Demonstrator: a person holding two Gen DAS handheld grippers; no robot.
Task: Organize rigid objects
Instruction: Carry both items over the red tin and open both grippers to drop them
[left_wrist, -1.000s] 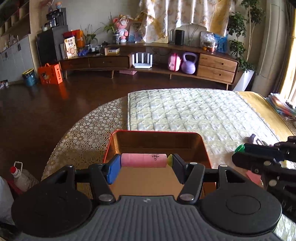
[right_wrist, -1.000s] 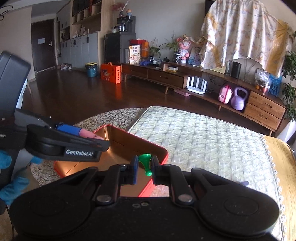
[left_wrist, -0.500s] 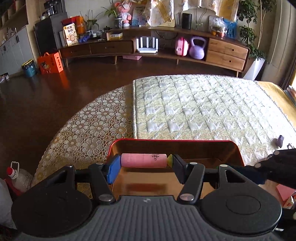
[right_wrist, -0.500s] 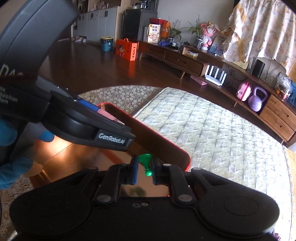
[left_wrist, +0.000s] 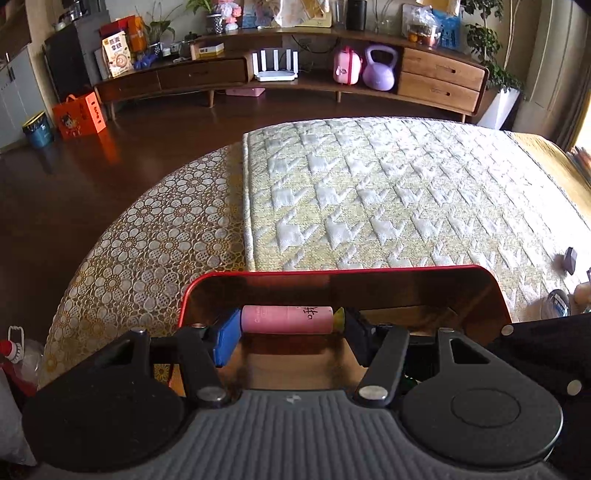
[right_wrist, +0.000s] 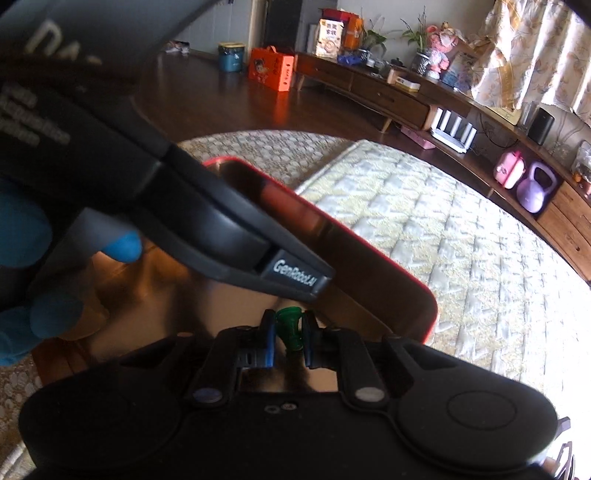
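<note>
left gripper (left_wrist: 286, 325) pinching pink cylinder (left_wrist: 286, 319) endwise over red tin tray (left_wrist: 369, 273); right gripper (right_wrist: 289, 341) clamped on small green piece (right_wrist: 290, 328), same tray.

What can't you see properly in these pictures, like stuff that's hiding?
- Floor of the red tin: left wrist view, mostly covered by the left gripper and its pink tube.
- Writing on the pink tube: too small to read.
- Green piece in the right gripper: right wrist view, dark; its lower part is hidden between the fingers.
- Small things at the left view's right edge: blurred, cut off.
</note>
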